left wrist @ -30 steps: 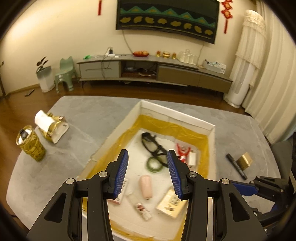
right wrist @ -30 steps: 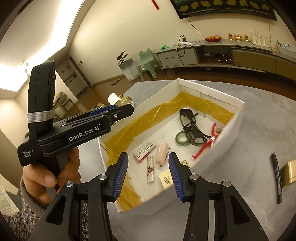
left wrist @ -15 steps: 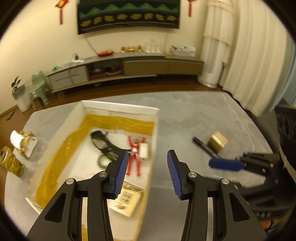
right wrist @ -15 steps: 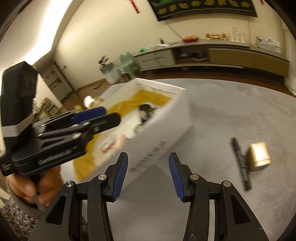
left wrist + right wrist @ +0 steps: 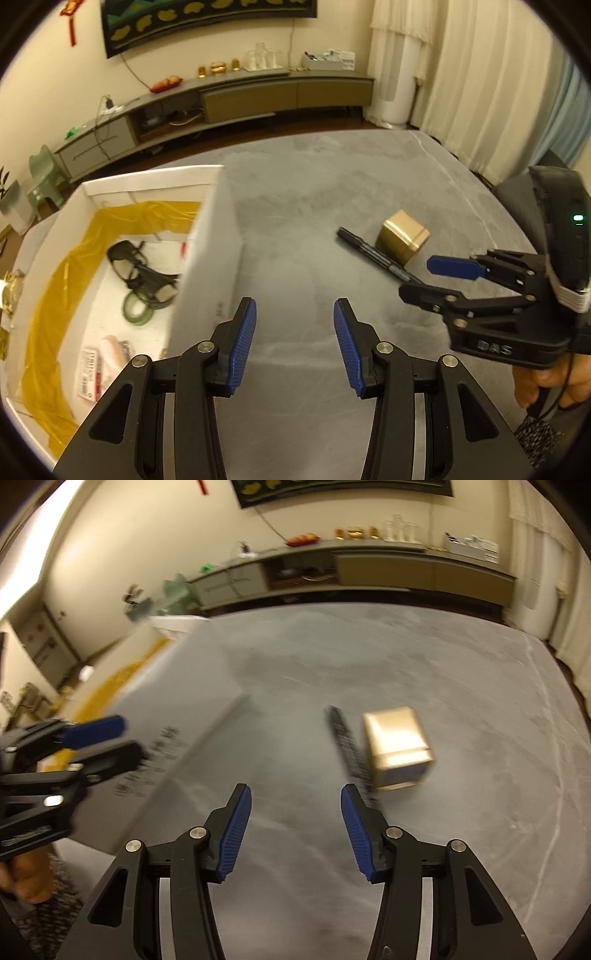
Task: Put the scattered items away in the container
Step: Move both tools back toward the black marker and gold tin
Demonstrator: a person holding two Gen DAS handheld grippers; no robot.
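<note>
Left wrist view shows the box [image 5: 162, 181] at the left of the frame, white with a yellow lining, and inside it lie glasses [image 5: 136, 267], a green ring [image 5: 138, 314] and some small packets. At the right of centre, well apart from the box, two items wait on the grey table [image 5: 332, 192]: a black pen [image 5: 373, 254] and a gold cube [image 5: 402, 236], which touch or nearly touch each other.

The left gripper [image 5: 293, 338] stands at the lower centre, jaws apart and with only bare table between them. The right gripper [image 5: 436, 278] comes in from the right edge, close to the pen's lower end. In its own view the right gripper [image 5: 295, 827] has just been opening its jaws, and nothing is between them; the pen [image 5: 349, 753] runs up from beside its right finger, with the cube [image 5: 397, 747] just to the right.

I think the risk is in this closeness. The pen lies flat and thin, so a finger can push it and make it roll, or can knock the cube away. This frame is blurred, which suggests quick motion, and that makes a bad aim more likely.

The inside of the box is seen only from the left wrist. The right wrist view gives mainly its outer wall, but shows better how pen and cube lie side by side.
</note>
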